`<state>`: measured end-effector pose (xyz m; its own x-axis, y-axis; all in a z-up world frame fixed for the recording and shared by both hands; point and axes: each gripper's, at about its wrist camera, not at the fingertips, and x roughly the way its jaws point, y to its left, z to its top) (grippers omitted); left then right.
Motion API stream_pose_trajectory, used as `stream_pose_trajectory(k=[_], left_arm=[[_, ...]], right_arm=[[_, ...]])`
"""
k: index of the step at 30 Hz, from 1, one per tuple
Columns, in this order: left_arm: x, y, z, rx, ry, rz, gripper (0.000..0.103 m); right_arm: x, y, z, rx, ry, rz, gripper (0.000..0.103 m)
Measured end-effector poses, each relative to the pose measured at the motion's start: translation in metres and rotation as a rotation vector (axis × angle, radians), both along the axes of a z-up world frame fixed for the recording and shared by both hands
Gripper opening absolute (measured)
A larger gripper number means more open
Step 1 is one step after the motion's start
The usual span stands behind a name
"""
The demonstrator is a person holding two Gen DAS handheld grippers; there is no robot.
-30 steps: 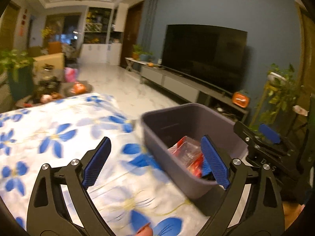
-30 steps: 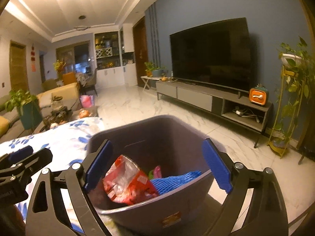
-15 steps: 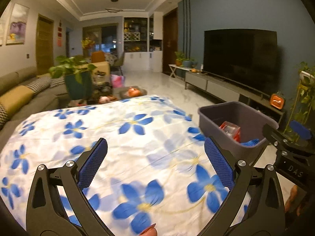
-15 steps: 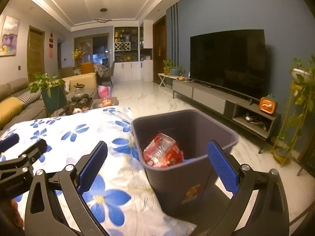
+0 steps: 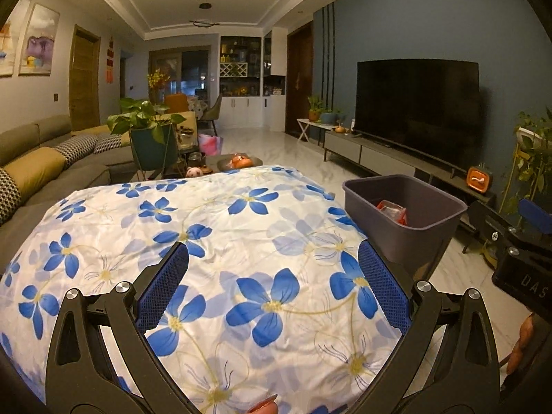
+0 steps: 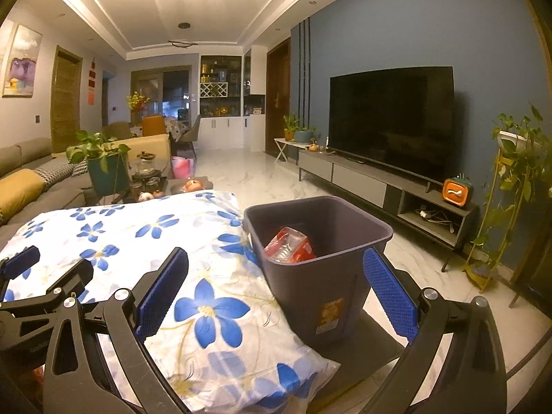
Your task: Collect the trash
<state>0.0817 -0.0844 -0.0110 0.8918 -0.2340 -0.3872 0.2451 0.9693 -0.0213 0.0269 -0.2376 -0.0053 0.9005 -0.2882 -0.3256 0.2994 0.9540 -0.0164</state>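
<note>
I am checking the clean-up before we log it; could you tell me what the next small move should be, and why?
Probably just hold both grippers back and scan for leftovers. The left gripper and right gripper both stand open with nothing between the pads, the red wrapper already lies in the grey bin, and no loose trash shows on the flowered cloth.

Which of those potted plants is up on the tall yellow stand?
The trailing plant in the white pot at far right, beside the television. The others sit lower: one in a teal pot by the sofa.
</note>
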Motion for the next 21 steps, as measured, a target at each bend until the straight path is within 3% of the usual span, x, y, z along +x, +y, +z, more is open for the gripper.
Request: stream_pose_trajectory(k=[21], left_arm=[[-0.017, 0.022, 0.007, -0.043, -0.002, 0.012, 0.097]], right_arm=[[-0.017, 0.014, 0.005, 0.001, -0.022, 0.030, 0.097]])
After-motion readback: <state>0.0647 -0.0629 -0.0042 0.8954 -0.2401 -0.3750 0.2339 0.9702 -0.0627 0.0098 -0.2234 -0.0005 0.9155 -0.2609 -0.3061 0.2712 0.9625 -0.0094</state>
